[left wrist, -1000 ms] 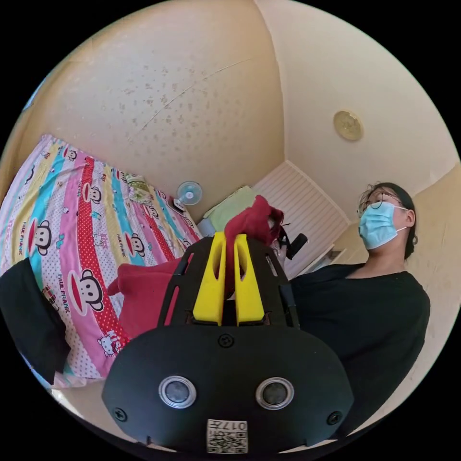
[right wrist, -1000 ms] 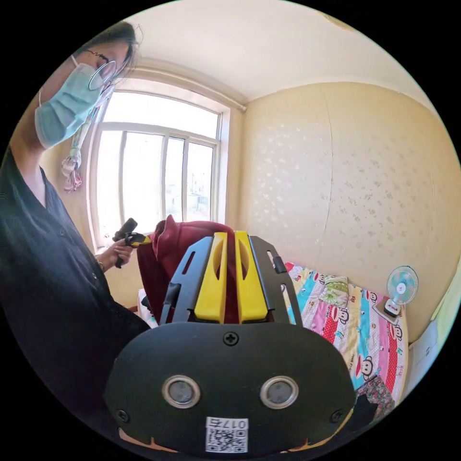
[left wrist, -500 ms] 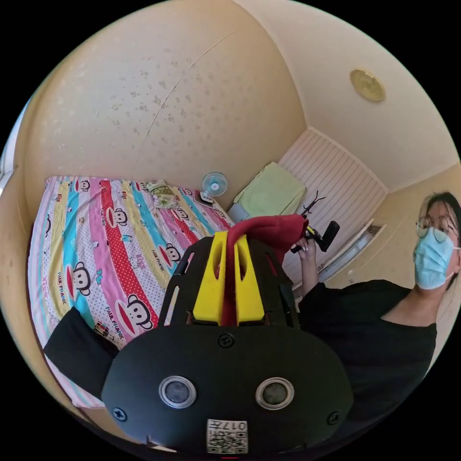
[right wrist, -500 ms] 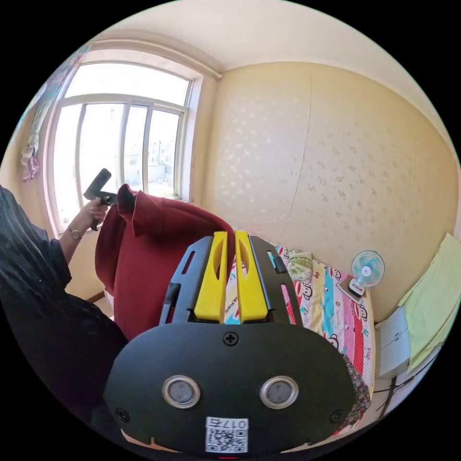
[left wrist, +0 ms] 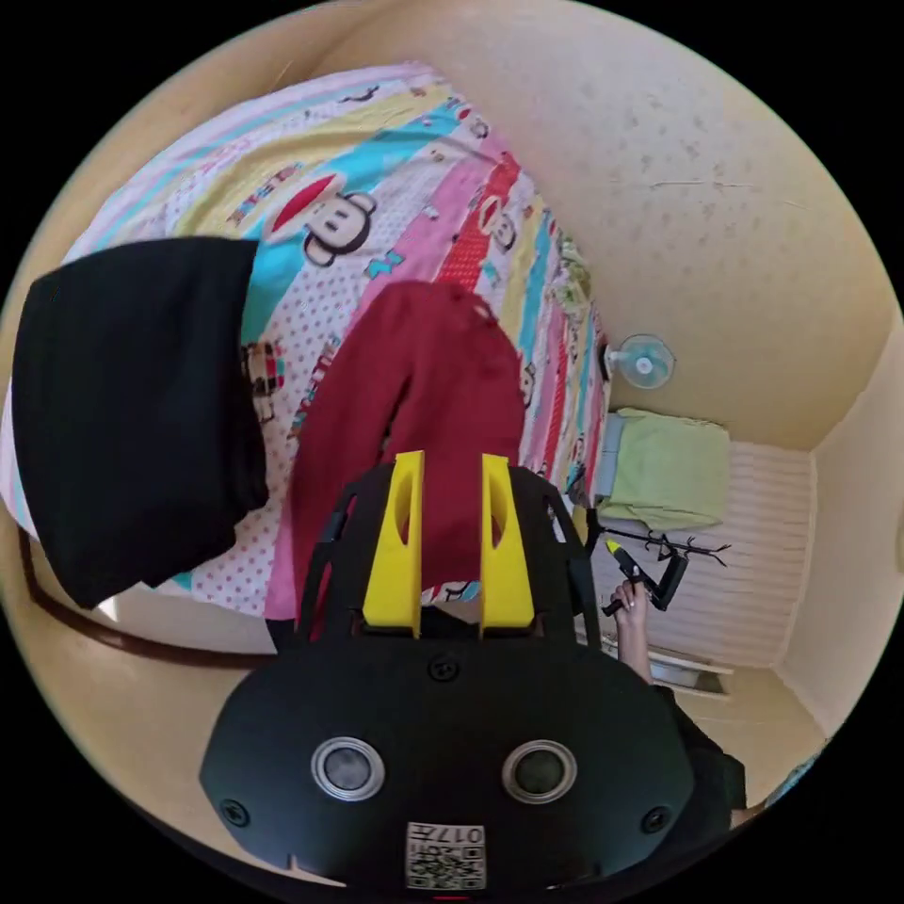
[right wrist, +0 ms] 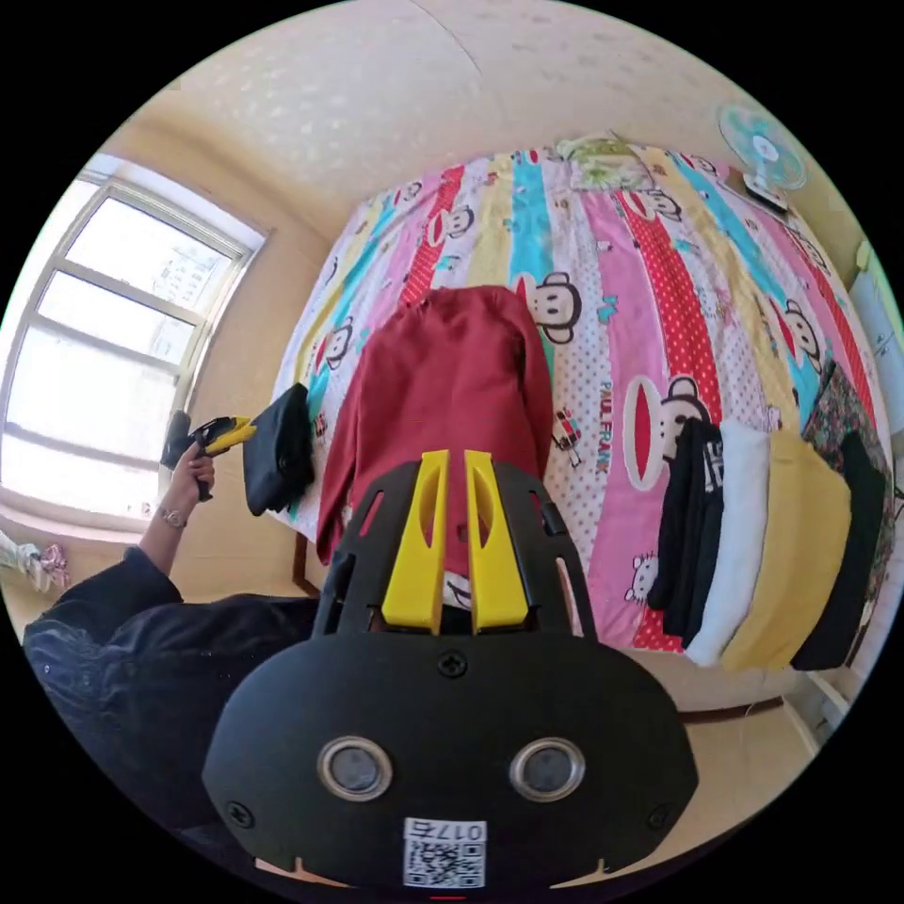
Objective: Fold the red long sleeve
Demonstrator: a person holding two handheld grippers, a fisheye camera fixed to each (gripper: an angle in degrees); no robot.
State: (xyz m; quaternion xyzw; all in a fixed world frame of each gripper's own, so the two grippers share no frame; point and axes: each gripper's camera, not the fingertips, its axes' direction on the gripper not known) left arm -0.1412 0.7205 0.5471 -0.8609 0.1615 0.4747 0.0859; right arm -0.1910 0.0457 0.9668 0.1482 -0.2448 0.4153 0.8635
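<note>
The red long sleeve (right wrist: 443, 377) lies spread on the striped cartoon bedsheet (right wrist: 650, 282), its near end hanging over the bed's edge. In the left gripper view the same red long sleeve (left wrist: 424, 395) shows beyond my left gripper (left wrist: 450, 461), whose yellow jaws stand open with nothing between them, above the garment's near end. My right gripper (right wrist: 454, 459) has its jaws close together, gripping no cloth, also above the near end. A hand holds the right gripper (left wrist: 633, 568) off the bed's side. The left gripper (right wrist: 221, 433) is held beside a black folded garment.
A black folded garment (left wrist: 132, 395) lies near the bed's edge beside the red one. A row of folded black, white and yellow clothes (right wrist: 753, 537) lies along the other end. A small fan (right wrist: 763, 151) and a pillow (right wrist: 603, 155) are at the far side. A window (right wrist: 94, 358) is nearby.
The red long sleeve, held up in the air by both grippers before, now lies on the bed. Both grippers have let go, and the left jaws have opened. Both views tipped down toward the bed.
</note>
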